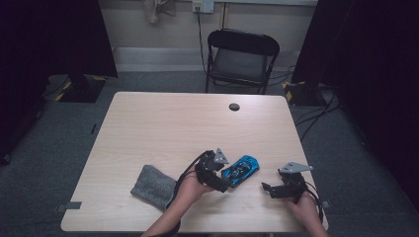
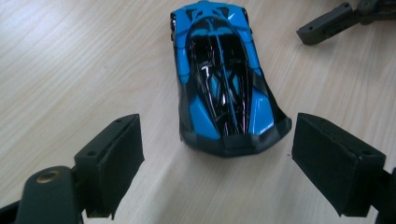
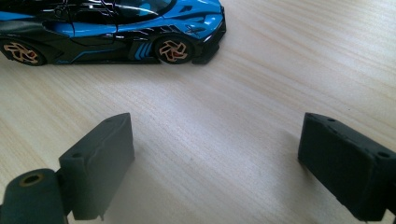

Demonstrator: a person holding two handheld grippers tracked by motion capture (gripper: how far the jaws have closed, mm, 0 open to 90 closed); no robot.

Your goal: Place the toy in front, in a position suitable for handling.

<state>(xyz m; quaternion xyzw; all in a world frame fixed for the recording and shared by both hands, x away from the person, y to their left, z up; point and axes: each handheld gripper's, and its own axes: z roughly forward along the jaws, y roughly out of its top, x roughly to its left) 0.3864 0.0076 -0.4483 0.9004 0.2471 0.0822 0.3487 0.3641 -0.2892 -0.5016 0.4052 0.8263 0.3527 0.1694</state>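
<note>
On the wooden table (image 1: 163, 123), the blue toy car (image 1: 240, 170) stands on its wheels, near the edge closest to the person and to the right of the table's middle. All positions below are given relative to this car

1. Toy car. Bodywork is blue with black panels and a dark glazed roof. In the right gripper view the car (image 3: 112, 28) is seen side-on, with copper-coloured wheels resting on the wood. In the left gripper view the car (image 2: 224, 79) is seen from above, lengthwise, one dark end pointing toward the camera

2. Left gripper (image 1: 223, 178). It sits just beside the car's near-left end, held by the person's left hand (image 1: 190, 190). In the left gripper view (image 2: 217, 158) the two black jaws are spread wide, one to either side of the car's near end. Neither pad touches the bodywork; bare wood shows between each pad and the car. State: released, holding nothing

3. Right gripper (image 1: 269, 188). It sits to the right of the car and closer to the person, clearly apart from it, held by the right hand (image 1: 305, 207). In the right gripper view (image 3: 215, 158) the jaws stand wide apart over bare wood, with the car ahead of them and to the left. State: released, holding nothing

4. Grey cloth (image 1: 154, 186). It lies bunched on the table to the left of the car, beyond the left forearm, well apart from the car

5. Black folding chair (image 1: 241, 58). It stands on the floor beyond the table's far edge, far behind the car
</note>
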